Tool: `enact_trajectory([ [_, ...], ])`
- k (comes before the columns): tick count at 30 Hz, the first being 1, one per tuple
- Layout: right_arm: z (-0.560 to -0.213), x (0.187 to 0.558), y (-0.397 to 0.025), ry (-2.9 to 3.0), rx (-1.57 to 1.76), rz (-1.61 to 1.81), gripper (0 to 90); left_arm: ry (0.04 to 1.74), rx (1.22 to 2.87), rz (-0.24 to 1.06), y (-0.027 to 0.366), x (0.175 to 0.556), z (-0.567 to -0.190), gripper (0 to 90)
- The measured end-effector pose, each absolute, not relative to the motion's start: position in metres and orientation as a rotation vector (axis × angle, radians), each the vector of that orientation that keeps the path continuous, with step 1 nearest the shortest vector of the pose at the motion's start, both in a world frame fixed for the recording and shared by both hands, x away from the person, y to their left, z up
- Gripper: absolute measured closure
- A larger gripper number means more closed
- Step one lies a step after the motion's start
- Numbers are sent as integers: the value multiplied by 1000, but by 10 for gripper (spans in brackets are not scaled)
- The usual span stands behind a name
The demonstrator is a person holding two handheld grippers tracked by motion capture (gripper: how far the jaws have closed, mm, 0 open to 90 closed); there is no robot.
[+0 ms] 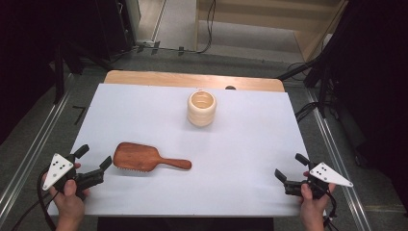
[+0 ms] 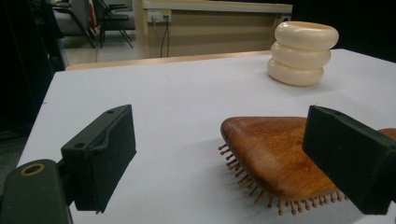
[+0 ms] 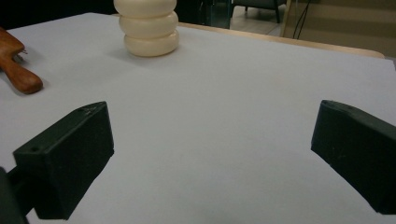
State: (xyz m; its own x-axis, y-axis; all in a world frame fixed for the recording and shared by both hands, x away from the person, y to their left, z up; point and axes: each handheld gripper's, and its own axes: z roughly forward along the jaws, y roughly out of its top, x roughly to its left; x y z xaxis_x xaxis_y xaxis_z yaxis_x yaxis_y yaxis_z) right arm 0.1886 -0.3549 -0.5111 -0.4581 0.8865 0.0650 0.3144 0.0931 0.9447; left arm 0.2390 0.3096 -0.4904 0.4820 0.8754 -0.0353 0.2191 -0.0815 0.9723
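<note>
At the counter's [image 1: 159, 202] near edge, both grippers rest with jaws spread wide and empty: the left gripper [image 1: 93, 163] just beside the bristles-down wooden hairbrush [image 1: 144, 159], seemingly lined up to grasp it, the right gripper [image 1: 289, 172] well apart. Farther back stands a cream ringed cup [image 1: 201, 108].

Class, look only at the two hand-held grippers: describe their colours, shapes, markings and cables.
Both the left gripper and the right gripper are black, with two blocky, flat-faced jaws. Each carries a grey three-cornered plate marked with dark dots, and a dark cable trails from each.
</note>
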Motion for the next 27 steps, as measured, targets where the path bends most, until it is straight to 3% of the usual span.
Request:
enact_trajectory([
  [27, -454, 209, -288, 2061, 897, 1373, 0, 977, 1603, 720, 308, 238, -492, 102],
])
